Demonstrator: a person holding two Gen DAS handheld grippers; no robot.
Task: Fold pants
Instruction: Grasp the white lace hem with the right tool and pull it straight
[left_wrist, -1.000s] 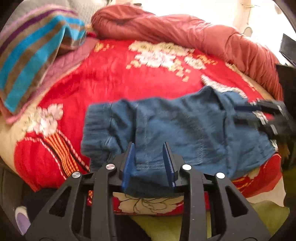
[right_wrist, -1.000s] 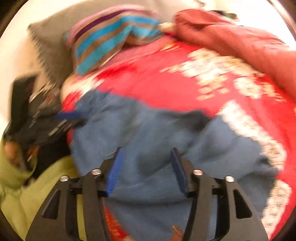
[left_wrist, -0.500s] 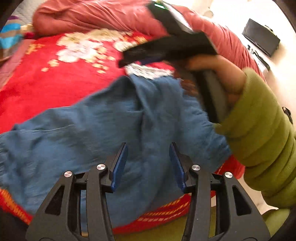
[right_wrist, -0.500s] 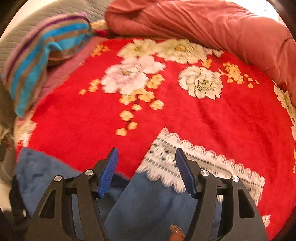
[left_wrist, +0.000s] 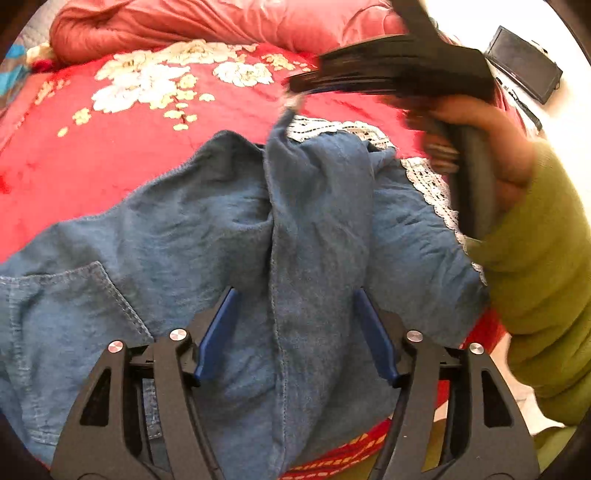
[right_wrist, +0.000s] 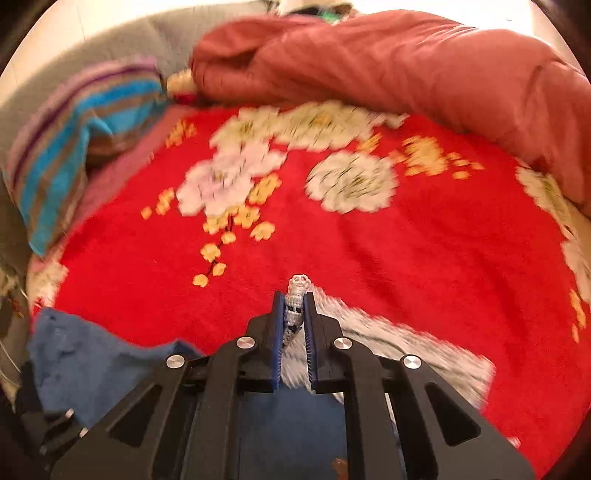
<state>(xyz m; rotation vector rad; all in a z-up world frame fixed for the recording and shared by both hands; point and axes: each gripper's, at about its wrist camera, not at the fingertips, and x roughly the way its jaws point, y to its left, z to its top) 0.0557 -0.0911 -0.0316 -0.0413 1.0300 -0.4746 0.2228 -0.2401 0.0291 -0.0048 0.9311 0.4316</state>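
Observation:
Blue denim pants (left_wrist: 229, 236) with white lace cuffs (left_wrist: 424, 181) lie crumpled on the red flowered blanket (left_wrist: 110, 147). My left gripper (left_wrist: 295, 306) is open, its blue pads on either side of a raised ridge of denim. My right gripper (right_wrist: 294, 302) is shut on the lace cuff (right_wrist: 295, 295) of a pant leg. In the left wrist view the right gripper (left_wrist: 291, 105) lifts that leg end above the blanket. More denim (right_wrist: 92, 358) shows at the lower left of the right wrist view.
A pink quilt (right_wrist: 388, 62) is bunched along the far side of the bed. A striped blanket (right_wrist: 70, 147) and grey pillow (right_wrist: 110, 44) lie at the far left. A dark flat device (left_wrist: 524, 62) sits off the bed at the right.
My right gripper has closed on the lace cuff and raised it. My left gripper has opened wider and come closer over the denim.

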